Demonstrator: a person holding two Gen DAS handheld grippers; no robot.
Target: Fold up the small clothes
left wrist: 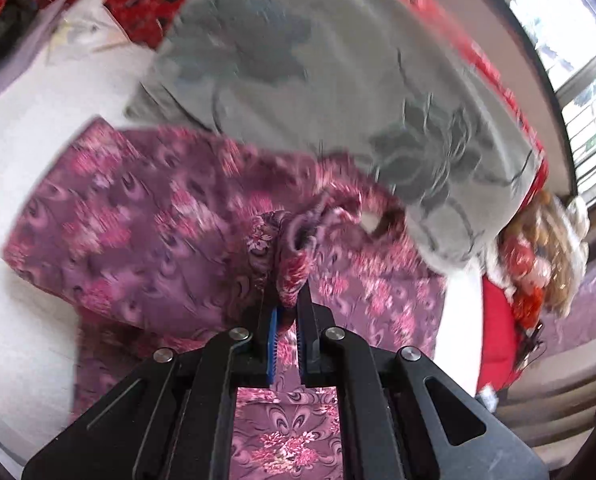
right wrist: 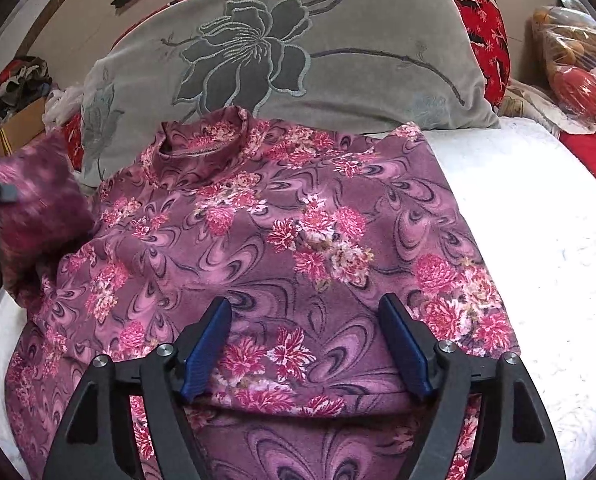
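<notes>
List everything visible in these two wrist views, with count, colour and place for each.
floral top: one, purple-pink, spread on the bed, collar toward the pillow; one bunched part lifted at the left.
grey pillow: one, grey with a dark embroidered flower, behind the top's collar.
white bedcover: one, white, under the top.
red patterned cushion: one, red with light marks, behind the pillow at the right.
plastic-wrapped bundle: one, orange and red, far right; contents unclear.
cardboard box: one, brown, far left, clothes heaped on it.
left gripper: black with blue pads, shut on a fold of the top.
right gripper: black with blue pads, open above the top's lower part.
</notes>
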